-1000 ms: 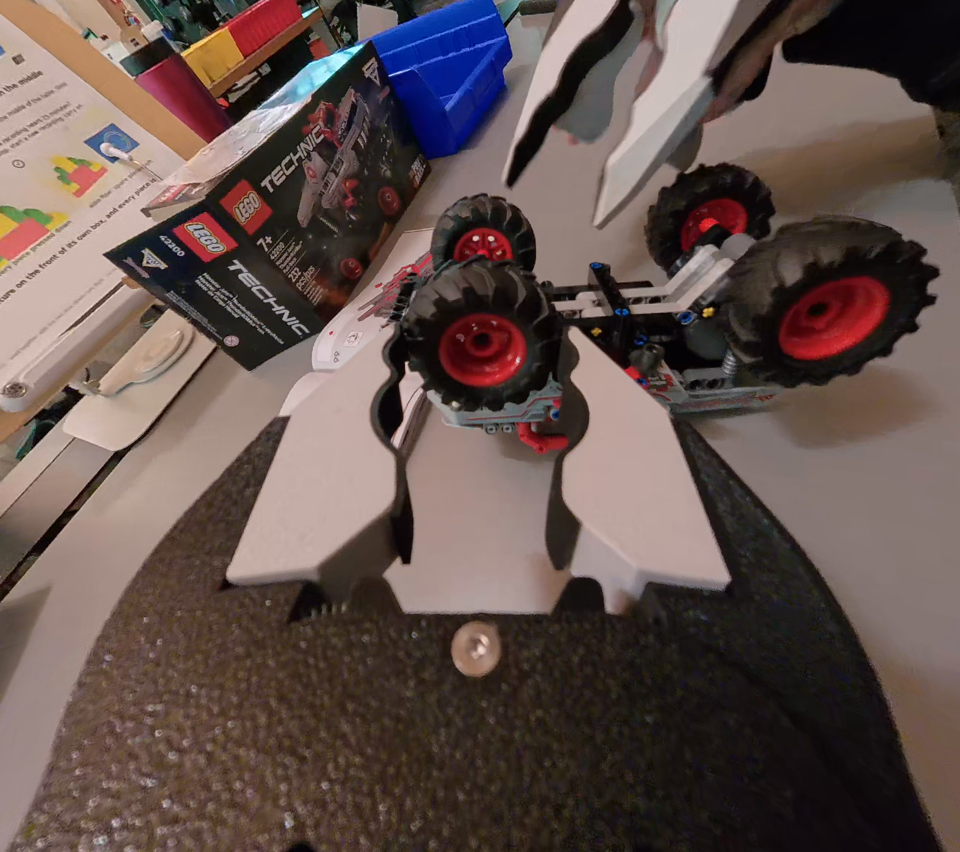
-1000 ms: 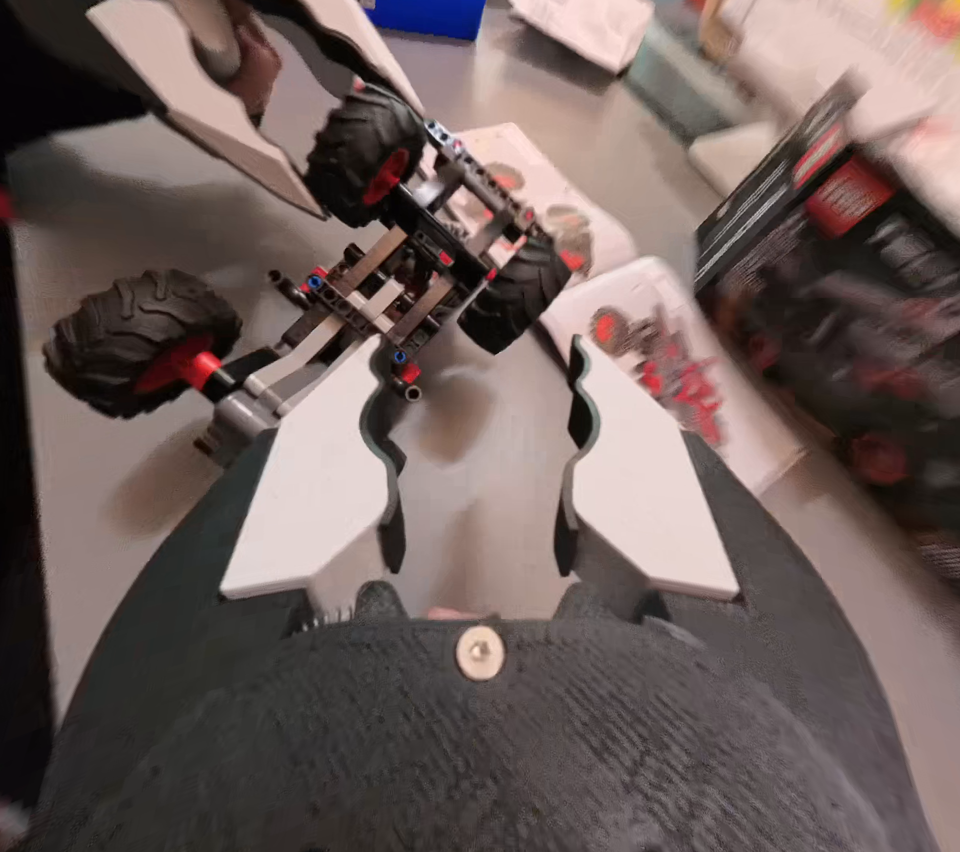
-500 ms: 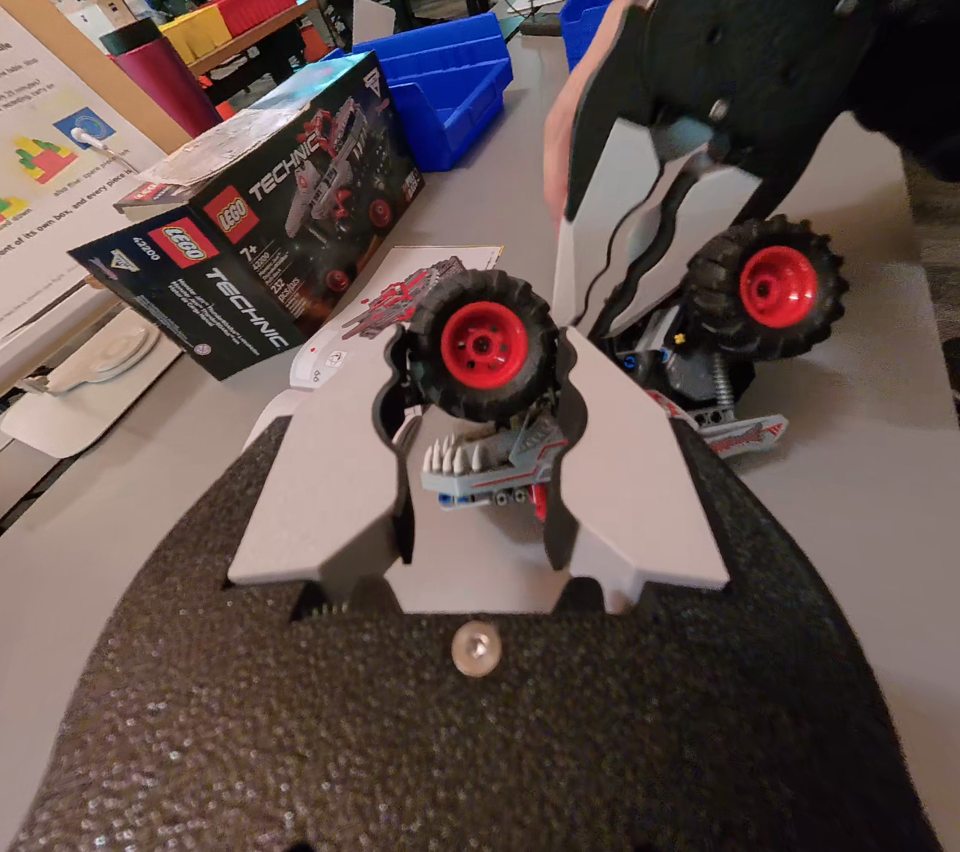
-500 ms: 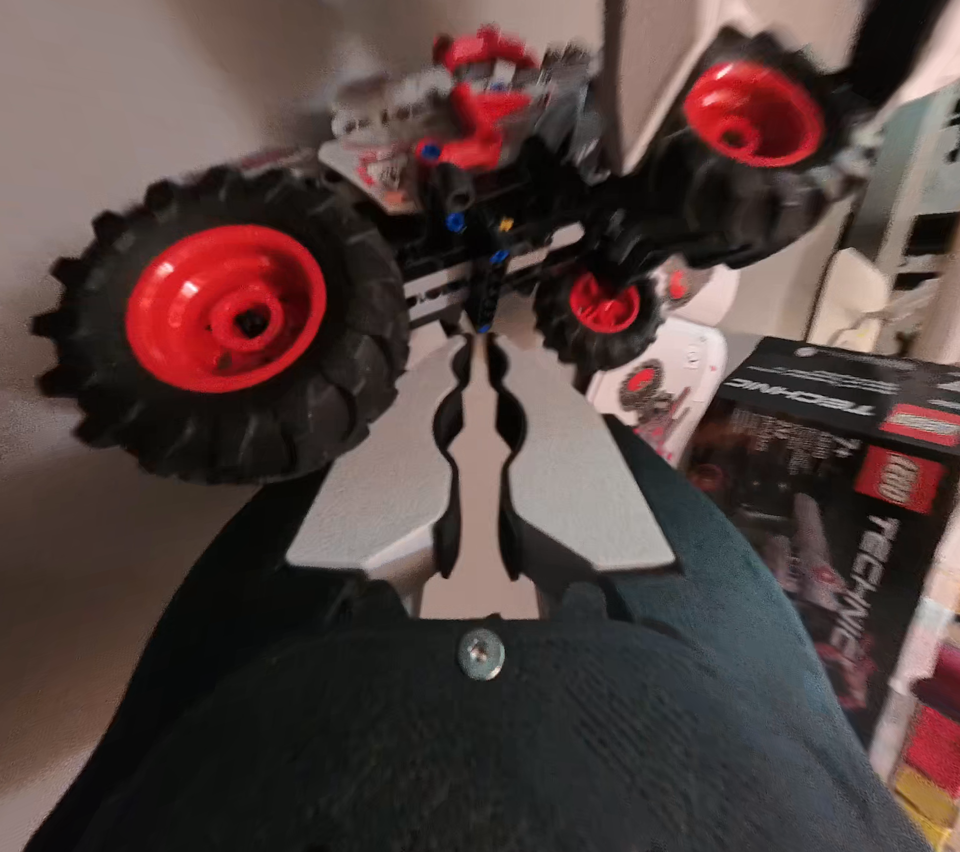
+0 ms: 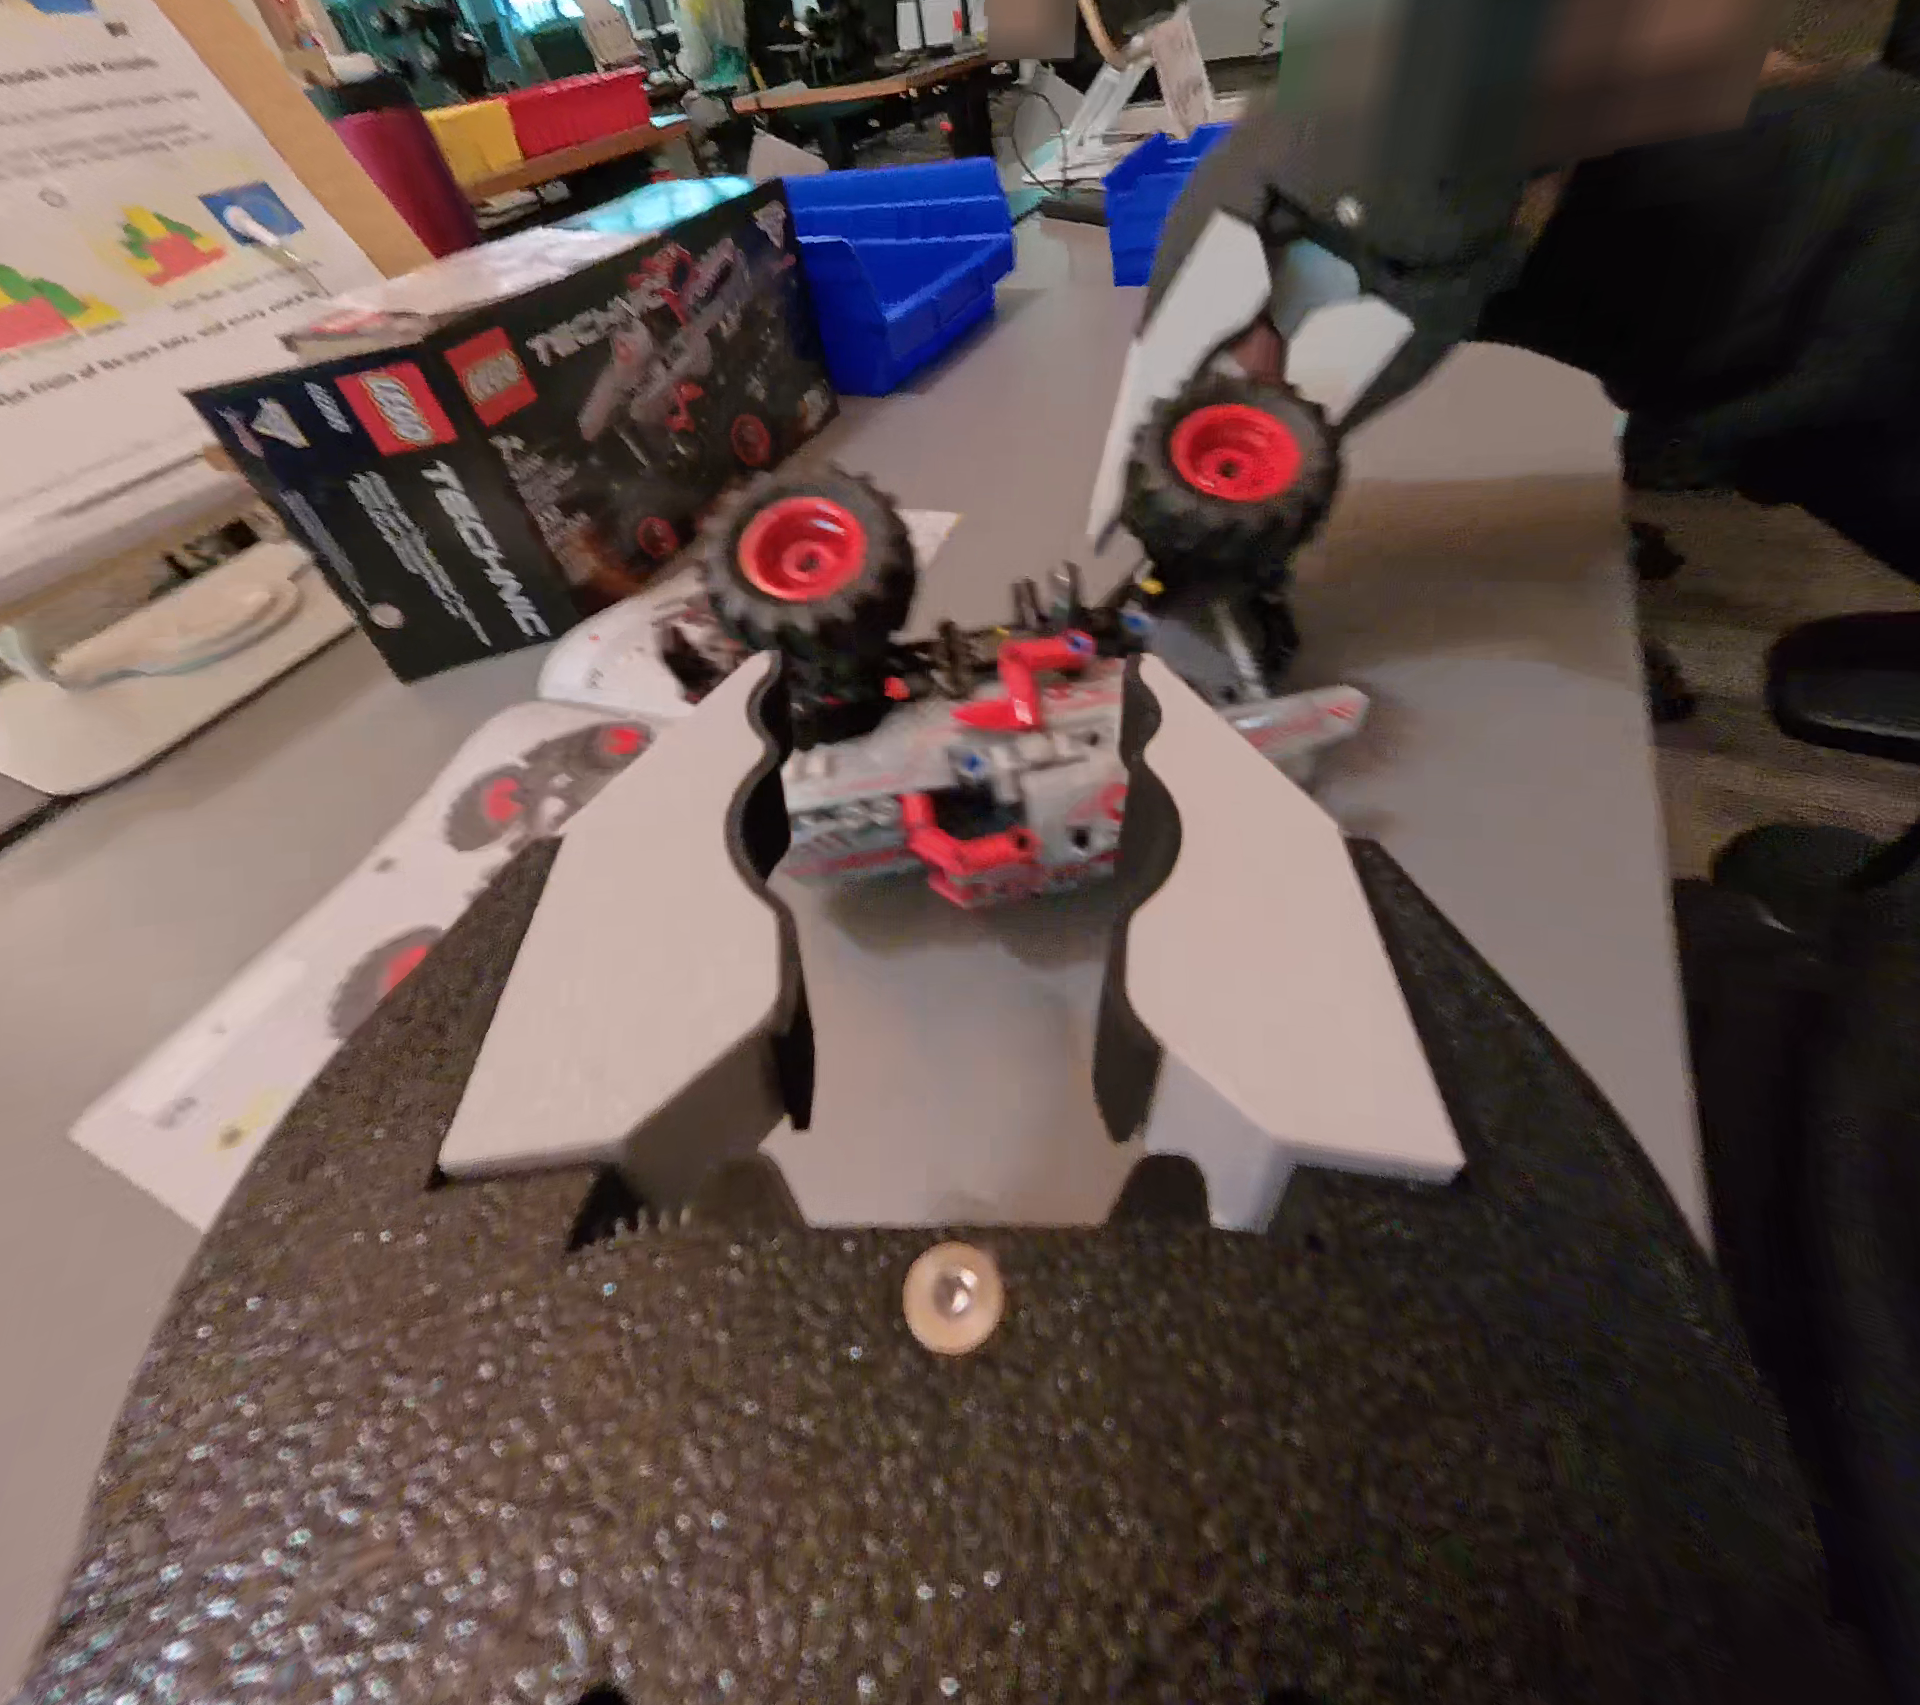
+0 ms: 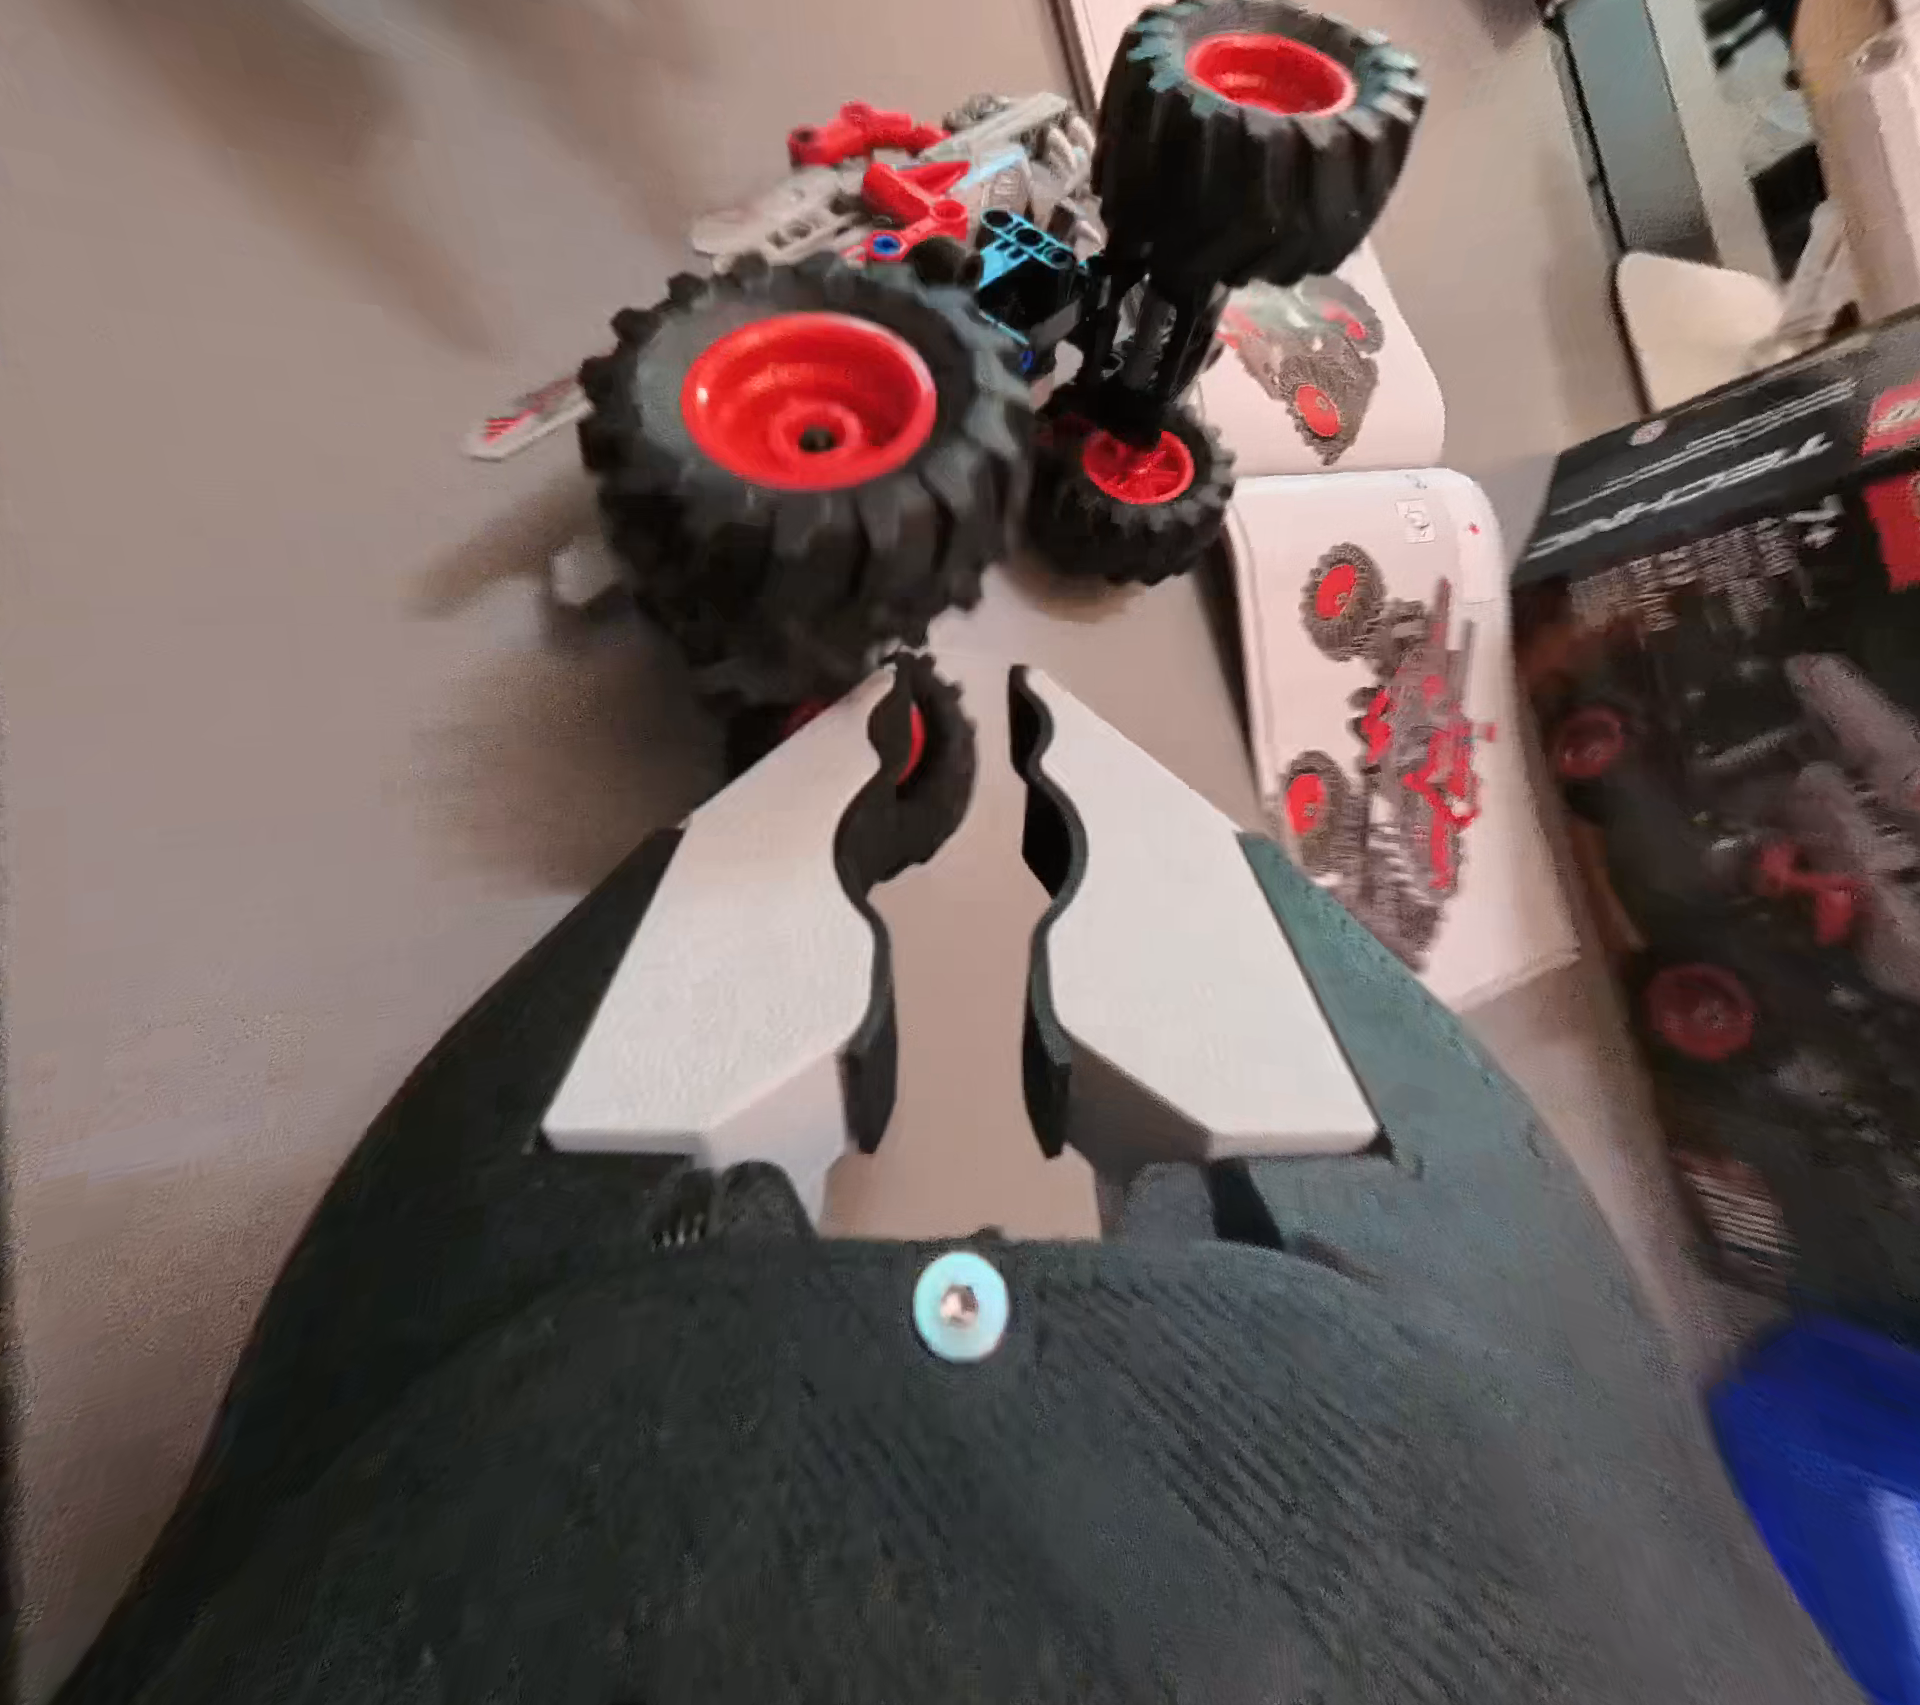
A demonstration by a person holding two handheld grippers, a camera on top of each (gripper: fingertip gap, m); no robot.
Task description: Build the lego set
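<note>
The Lego monster truck [image 5: 966, 782] lies upside down on the grey table [image 5: 1455, 575], grey and red body down, black tyres with red hubs up. My left gripper [image 5: 951, 668] is open wide, its tips on either side of the truck's body and just short of it. My right gripper [image 6: 958, 673] has a narrow gap between its jaws with bare table showing through. One tyre [image 6: 925, 772] sits partly under its left finger, and a larger wheel [image 6: 810, 429] is just ahead. In the left wrist view its fingers [image 5: 1184, 346] reach down behind the far wheel [image 5: 1231, 450].
The black set box [image 5: 520, 450] stands at back left and also shows in the right wrist view [image 6: 1714, 616]. Instruction sheets [image 5: 343, 907] lie beside the truck. Blue bins [image 5: 904, 273] stand behind. A poster board [image 5: 125, 180] is at far left. The table edge [image 5: 1631, 668] is at right.
The truck has been turned over onto its body. My left gripper has come off the front wheel and drawn back. My right gripper's jaws have parted slightly and pulled back from the chassis.
</note>
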